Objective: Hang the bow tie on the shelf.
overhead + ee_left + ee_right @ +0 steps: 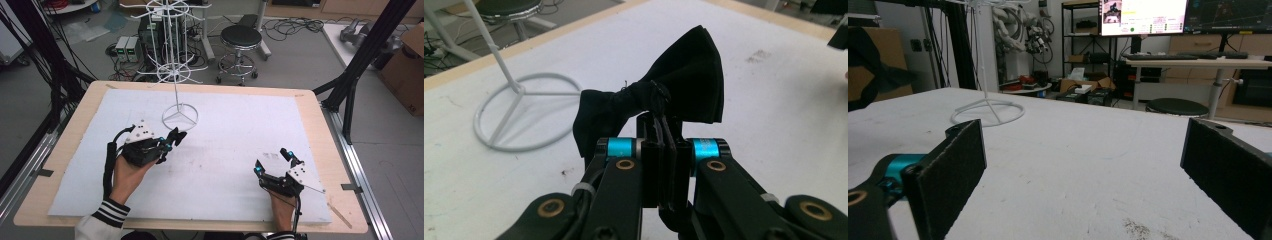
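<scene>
A black bow tie (pixel 689 80) hangs above the white table cover, pinched at its knot by my left gripper (pixel 663 135), whose jaws are shut on it. From above, the same bow tie (pixel 176 136) shows at the tip of the left gripper (pixel 167 144), just in front of the white wire rack's ring base (pixel 179 117). My right gripper (pixel 272 161) rests low at the table's right front, its jaws wide open with nothing between them. In the right gripper view its black pads (pixel 950 175) frame bare table, and the rack base (pixel 988 111) stands far off.
The white wire rack (pixel 170 40) rises tall from its ring base at the table's back centre. A white cover (pixel 225 150) lies over the wooden table (pixel 320 150). A black stool (pixel 240 47), cables and black frame posts stand beyond the table.
</scene>
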